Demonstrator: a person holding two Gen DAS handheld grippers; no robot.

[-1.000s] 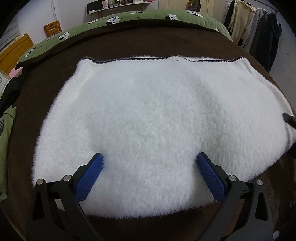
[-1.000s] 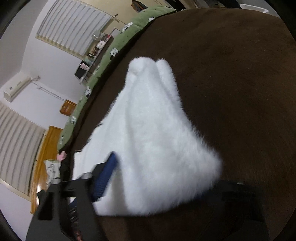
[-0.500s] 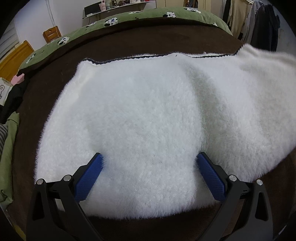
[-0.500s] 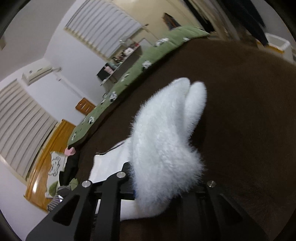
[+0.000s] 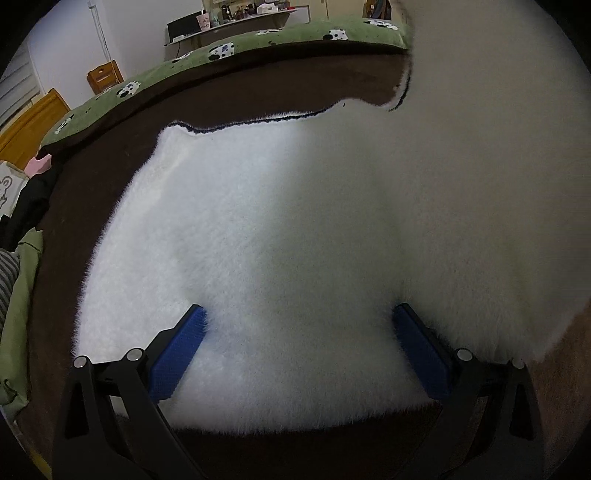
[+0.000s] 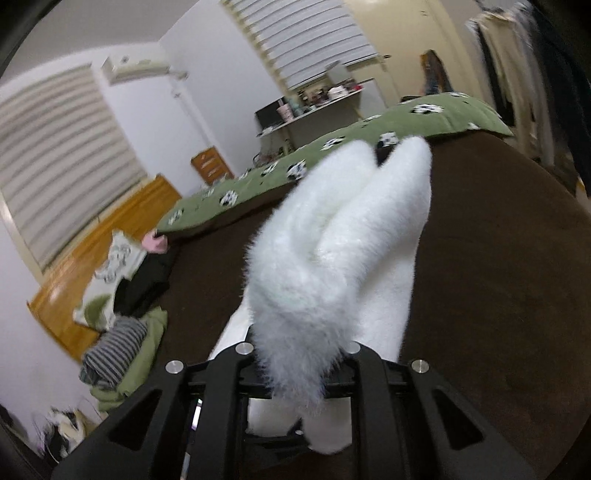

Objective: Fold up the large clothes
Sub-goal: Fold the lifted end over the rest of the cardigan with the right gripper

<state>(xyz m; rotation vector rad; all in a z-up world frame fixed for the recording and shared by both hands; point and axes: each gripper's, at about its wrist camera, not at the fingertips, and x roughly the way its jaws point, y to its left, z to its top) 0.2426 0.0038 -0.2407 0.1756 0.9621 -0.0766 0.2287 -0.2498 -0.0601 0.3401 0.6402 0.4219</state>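
Two views, each with something the other lacks. Left wrist view: left gripper [image 5: 297, 325] with blue pads [image 5: 177, 354] wide apart, resting on the near edge of a white fluffy garment [image 5: 258, 240], nothing pinched between them. Garment spread flat on a dark brown blanket [image 5: 110, 147], a thin dark trim [image 5: 255, 120] along its far edge. On the right, a big raised part of the same garment, lifted off the blanket and filling nearly all that side of the picture. Far behind, a green cover with a black and white pattern [image 5: 221, 50] and a desk [image 5: 236, 27] full of small things.

Right wrist view: right gripper [image 6: 297, 369] clamped together on a bunched fold of the white fluffy garment [image 6: 332, 251], pads hidden inside the fur. Fold standing up from the jaws in two soft lobes, clear above the dark brown blanket [image 6: 498, 277]. Seen only here: a pile of clothes [image 6: 118, 332] on the left side of the bed, with a striped piece and a light green piece, also window blinds [image 6: 55, 155], an air conditioner [image 6: 136, 68] on the wall, and hanging clothes [image 6: 517, 66] at the far right. Room slightly blurred in this view.
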